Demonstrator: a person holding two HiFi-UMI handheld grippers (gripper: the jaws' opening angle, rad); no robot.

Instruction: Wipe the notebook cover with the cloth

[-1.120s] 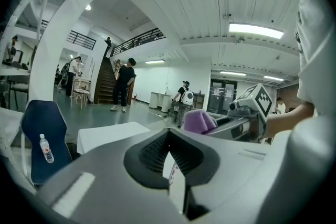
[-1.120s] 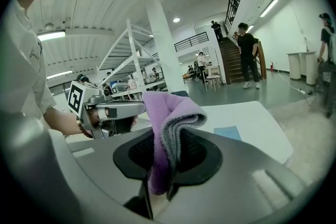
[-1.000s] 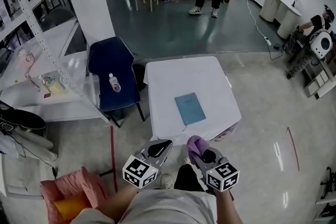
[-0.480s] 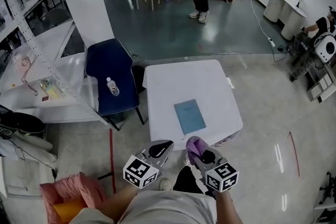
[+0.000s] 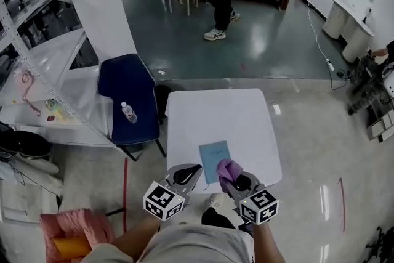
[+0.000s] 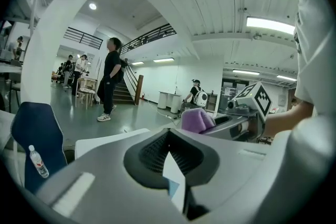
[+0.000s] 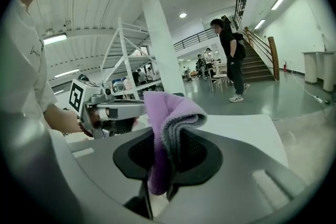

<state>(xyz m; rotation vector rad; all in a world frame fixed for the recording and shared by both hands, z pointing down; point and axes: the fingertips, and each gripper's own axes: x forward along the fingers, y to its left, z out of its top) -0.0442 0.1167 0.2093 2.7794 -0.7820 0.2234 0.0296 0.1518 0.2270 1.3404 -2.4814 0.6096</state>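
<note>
1. Closer now than a second ago: the white square desk (image 5: 215, 111) and the thin blue notebook (image 5: 211, 156) on it have drawn in under both claws. Earlier the notebook lay well ahead, at 12 o'clock of them. In the head view the folded purple cloth (image 5: 224, 167) now overlaps the notebook's 5 o'clock corner.
2. Right claw (image 5: 231, 177) is pinching the cloth, with the fold bulging out above the jaws. Left claw (image 5: 186, 173) is pressed together bar a thin slit and carries nothing.
3. The notebook lies flat, cover up, near the desk's 6 o'clock edge.
4. Progress, as a judgement: the approach looks nearly done and no stroke has begun. The whole cover is left to wipe.
5. Head view only: gives the layout of desk, notebook and both claws.
6. Right gripper view only: shows the grip on the cloth plainly, but the cloth and jaws hide the notebook.
7. Left gripper view only: shows a blue sliver of notebook through the slit, with the cloth at 1 o'clock of the jaws.
8. No view settles whether the cloth touches the cover or hangs just above it.
</note>
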